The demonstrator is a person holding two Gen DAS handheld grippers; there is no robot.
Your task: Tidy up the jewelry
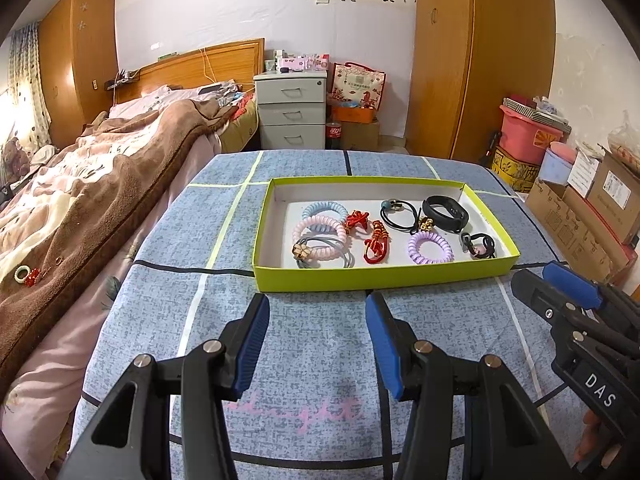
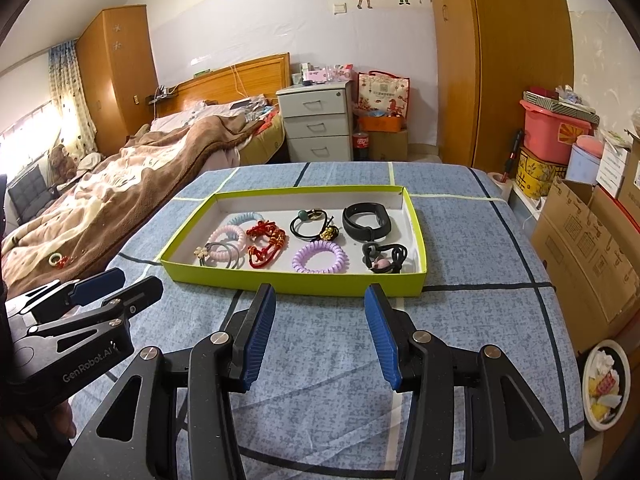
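Observation:
A lime-green tray [image 1: 360,278] [image 2: 304,282] sits on the blue patterned tablecloth and holds several hair ties and bracelets: a purple coil tie [image 1: 430,247] [image 2: 319,257], a pink coil tie [image 1: 318,230], a red knotted bracelet [image 1: 376,246] [image 2: 266,246] and a black band [image 1: 446,208] [image 2: 366,222]. My left gripper [image 1: 318,312] is open and empty just before the tray's front wall. My right gripper [image 2: 320,304] is open and empty at the same wall; it also shows in the left wrist view [image 1: 556,284]. A small ring and red trinket [image 1: 26,275] lie on the bed blanket.
A bed with a brown blanket [image 1: 100,184] runs along the table's left side. Cardboard boxes [image 2: 588,240] and a pink bin [image 2: 554,130] stand at the right. A bowl [image 2: 606,384] sits low at the right. Grey drawers [image 1: 291,110] stand behind.

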